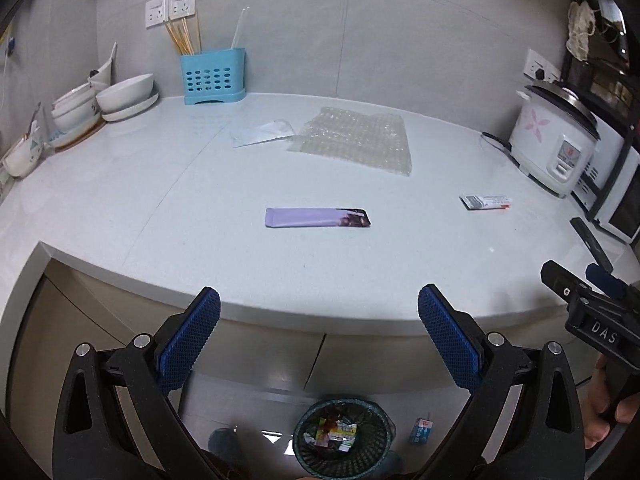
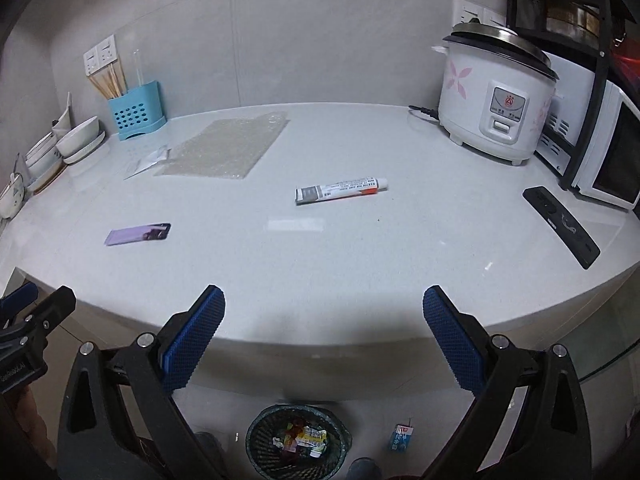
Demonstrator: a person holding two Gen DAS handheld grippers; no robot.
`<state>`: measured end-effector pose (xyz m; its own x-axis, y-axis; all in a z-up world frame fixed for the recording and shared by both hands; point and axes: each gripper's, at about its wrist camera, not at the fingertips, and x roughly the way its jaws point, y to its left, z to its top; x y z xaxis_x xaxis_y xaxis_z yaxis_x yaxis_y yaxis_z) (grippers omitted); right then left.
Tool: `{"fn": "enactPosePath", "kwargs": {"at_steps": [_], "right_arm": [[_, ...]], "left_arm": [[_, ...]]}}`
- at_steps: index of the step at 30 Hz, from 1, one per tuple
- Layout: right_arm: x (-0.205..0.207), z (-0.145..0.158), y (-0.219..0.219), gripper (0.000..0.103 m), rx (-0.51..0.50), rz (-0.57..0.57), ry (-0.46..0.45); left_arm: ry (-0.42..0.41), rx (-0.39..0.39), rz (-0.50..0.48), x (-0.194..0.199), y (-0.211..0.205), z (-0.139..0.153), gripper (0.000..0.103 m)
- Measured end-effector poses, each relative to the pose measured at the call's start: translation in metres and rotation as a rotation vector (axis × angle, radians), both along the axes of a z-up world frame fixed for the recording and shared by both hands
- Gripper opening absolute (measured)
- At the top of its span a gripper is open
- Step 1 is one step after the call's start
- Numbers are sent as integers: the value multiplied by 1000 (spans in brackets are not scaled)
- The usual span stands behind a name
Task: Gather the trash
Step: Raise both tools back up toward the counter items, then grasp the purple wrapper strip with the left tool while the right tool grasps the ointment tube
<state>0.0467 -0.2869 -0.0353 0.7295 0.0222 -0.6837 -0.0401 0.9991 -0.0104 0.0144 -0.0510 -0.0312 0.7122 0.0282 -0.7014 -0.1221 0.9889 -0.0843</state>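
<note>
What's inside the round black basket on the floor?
Crumpled colourful wrappers lie inside the black mesh wastebasket, heaped near the middle. Whatever sits under them, and the basket's bottom, is covered.

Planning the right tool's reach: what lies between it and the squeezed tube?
Only bare countertop lies between the right tool and the tube, seen in the right wrist view.

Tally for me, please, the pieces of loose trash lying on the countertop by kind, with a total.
Purple wrapper: 1
Squeezed tube: 1
Bubble wrap sheet: 1
Clear plastic bag: 1
Total: 4
Not counted: the small carton on the floor beside the trash basket, which already holds wrappers.
</note>
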Motion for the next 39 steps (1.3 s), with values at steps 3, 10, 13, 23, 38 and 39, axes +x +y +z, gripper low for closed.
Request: {"fn": "enactPosePath", "kwargs": {"at_steps": [3, 10, 13, 23, 38, 39], "right_arm": [[27, 1, -2, 95, 4, -31, 26], [91, -7, -5, 95, -5, -90, 101], [115, -13, -8, 95, 7, -119, 141], [177, -30, -18, 95, 58, -223, 231], [212, -52, -21, 70, 59, -303, 298], [213, -51, -21, 68, 54, -300, 298]], "left_arm": [[39, -21, 35, 25, 6, -1, 97], [92, 0, 66, 76, 10, -15, 97], [113, -2, 69, 94, 10, -23, 97], [181, -11, 55, 140, 5, -48, 97], [214, 60, 11, 150, -6, -56, 92], [216, 61, 8, 150, -7, -56, 93]]}}
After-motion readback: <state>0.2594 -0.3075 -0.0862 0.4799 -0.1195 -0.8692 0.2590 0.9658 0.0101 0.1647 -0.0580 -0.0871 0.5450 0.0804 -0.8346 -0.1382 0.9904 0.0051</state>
